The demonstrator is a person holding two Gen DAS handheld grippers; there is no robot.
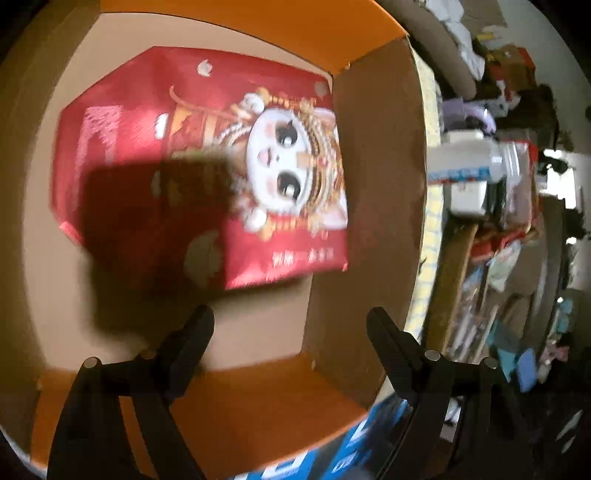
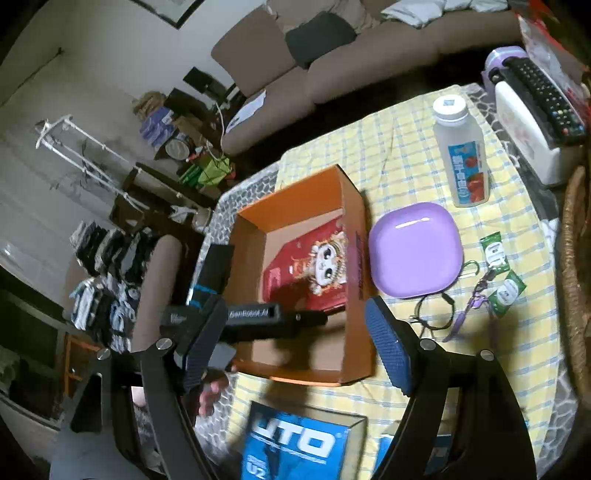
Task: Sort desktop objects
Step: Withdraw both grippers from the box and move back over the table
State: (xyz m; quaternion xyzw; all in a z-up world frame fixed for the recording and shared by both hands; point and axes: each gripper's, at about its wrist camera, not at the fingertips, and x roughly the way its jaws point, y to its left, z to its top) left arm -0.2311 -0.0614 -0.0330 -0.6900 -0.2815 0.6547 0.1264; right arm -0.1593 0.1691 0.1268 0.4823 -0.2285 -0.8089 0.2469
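We hold the left gripper (image 1: 290, 325) released over the orange box (image 1: 258, 29). Inside, frame centre, lies a red packet (image 1: 184, 110), blurred. The right gripper (image 2: 295, 317) gapes empty.

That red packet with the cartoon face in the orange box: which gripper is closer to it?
Left. The left gripper hangs open just over the red packet inside the orange box; the right gripper sits back, outside the box's near edge.

Checked tablecloth (image 2: 399, 155): box (image 2: 354, 332), plate (image 2: 415, 249), bottle (image 2: 461, 158).

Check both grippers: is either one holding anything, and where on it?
Nothing held. The left gripper stands open over the orange box; the right gripper is open and empty.
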